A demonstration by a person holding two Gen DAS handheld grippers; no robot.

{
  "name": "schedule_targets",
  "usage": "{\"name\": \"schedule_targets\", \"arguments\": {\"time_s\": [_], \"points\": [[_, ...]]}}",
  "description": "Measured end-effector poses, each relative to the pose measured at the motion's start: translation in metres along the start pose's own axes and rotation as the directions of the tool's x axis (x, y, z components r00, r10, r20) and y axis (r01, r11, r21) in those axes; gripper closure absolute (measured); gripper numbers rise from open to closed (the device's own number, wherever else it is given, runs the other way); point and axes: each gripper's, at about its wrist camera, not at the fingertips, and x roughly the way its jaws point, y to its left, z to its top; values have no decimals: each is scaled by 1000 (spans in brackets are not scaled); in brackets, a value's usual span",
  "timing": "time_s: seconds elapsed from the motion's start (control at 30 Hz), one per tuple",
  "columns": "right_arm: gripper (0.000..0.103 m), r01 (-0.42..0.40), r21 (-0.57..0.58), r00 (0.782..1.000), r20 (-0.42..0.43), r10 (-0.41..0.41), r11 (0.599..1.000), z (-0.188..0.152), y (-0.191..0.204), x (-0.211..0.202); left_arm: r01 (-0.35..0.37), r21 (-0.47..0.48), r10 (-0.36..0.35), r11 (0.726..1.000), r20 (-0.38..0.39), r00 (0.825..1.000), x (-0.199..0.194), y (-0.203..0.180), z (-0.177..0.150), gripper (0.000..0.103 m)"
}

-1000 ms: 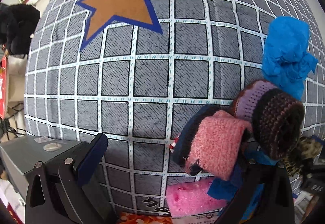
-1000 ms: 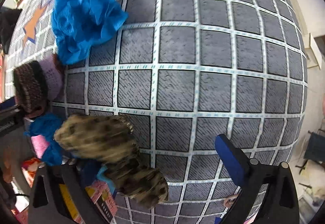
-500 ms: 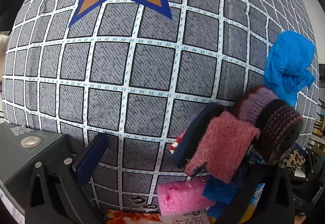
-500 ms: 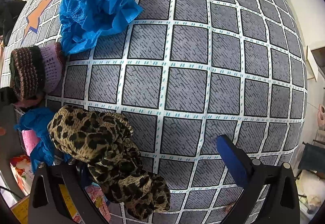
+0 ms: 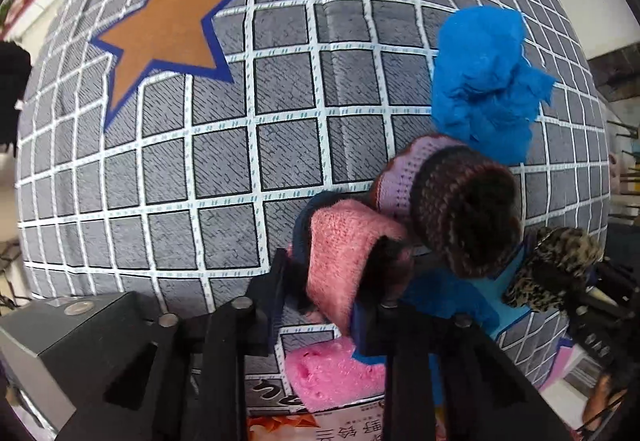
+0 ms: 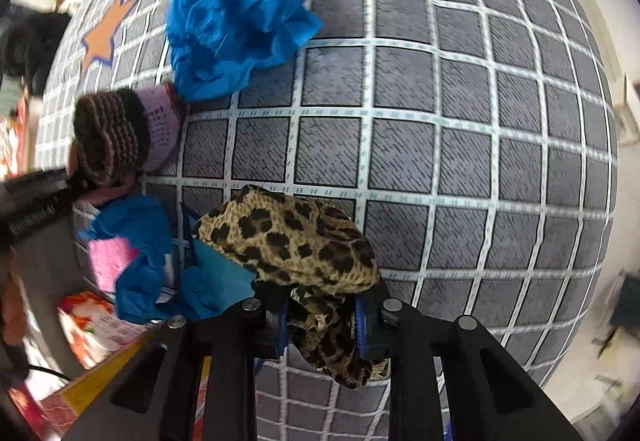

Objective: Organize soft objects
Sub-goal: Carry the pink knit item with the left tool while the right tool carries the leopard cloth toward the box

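Observation:
My left gripper (image 5: 332, 281) is shut on a pink knitted piece (image 5: 344, 241) with a dark navy edge, just above the grid cloth. A brown-striped and lilac knitted hat (image 5: 460, 209) leans against it, and crumpled blue cloth (image 5: 484, 89) lies beyond. The jaws of my right gripper (image 6: 320, 321) are closing, and their pads pinch a leopard-print cloth (image 6: 296, 241) whose loose end hangs below them. In the right wrist view the hat (image 6: 116, 133) and blue cloth (image 6: 232, 33) lie to the upper left.
A grey quilted cloth with a white grid (image 6: 460, 141) and an orange star (image 5: 168, 37) covers the surface. A pink sponge (image 5: 332, 373), more blue fabric (image 6: 148, 261) and printed packets lie at the near edge. A dark grey box (image 5: 80, 341) sits bottom left.
Both grippers went from wide open to closed: the left on the pink knitted piece, the right on the leopard cloth. The left view shifted, the star sliding lower and to the left.

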Motion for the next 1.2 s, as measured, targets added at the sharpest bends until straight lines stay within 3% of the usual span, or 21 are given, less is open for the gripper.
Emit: {"name": "schedule_targets", "arguments": {"time_s": [0.43, 0.67, 0.8, 0.83, 0.87, 0.9, 0.93, 1.1, 1.2], "points": [[78, -60, 190, 998, 38, 53, 980, -58, -42, -38, -27, 59, 19, 998, 138, 990, -71, -24, -21, 77], [78, -73, 242, 996, 68, 58, 967, -79, -57, -46, -40, 105, 20, 994, 187, 982, -108, -32, -61, 77], [76, -89, 242, 995, 73, 73, 966, -88, -63, -48, -23, 106, 3, 994, 187, 982, -107, -17, -95, 77], [65, -72, 234, 996, 60, 60, 969, -87, -63, -45, -18, 102, -2, 995, 188, 982, -109, -15, -102, 77], [32, -57, 227, 998, 53, 46, 972, -85, -62, -43, -16, 100, -4, 995, 192, 981, -111, -14, -106, 77], [16, -49, 220, 997, 67, 35, 974, -81, -59, -40, -18, 99, -2, 995, 196, 981, -113, -13, -110, 77], [9, -32, 208, 994, 107, 10, 978, -78, -57, -40, -22, 99, 1, 995, 199, 980, -116, -13, -114, 77], [14, 45, 182, 994, 93, -62, 982, -53, -45, -12, -40, 94, 20, 995, 204, 979, -122, -12, -122, 77], [60, 100, 181, 995, -6, -101, 978, -39, -44, 16, -64, 96, 44, 993, 203, 978, -124, -13, -129, 77]]}}
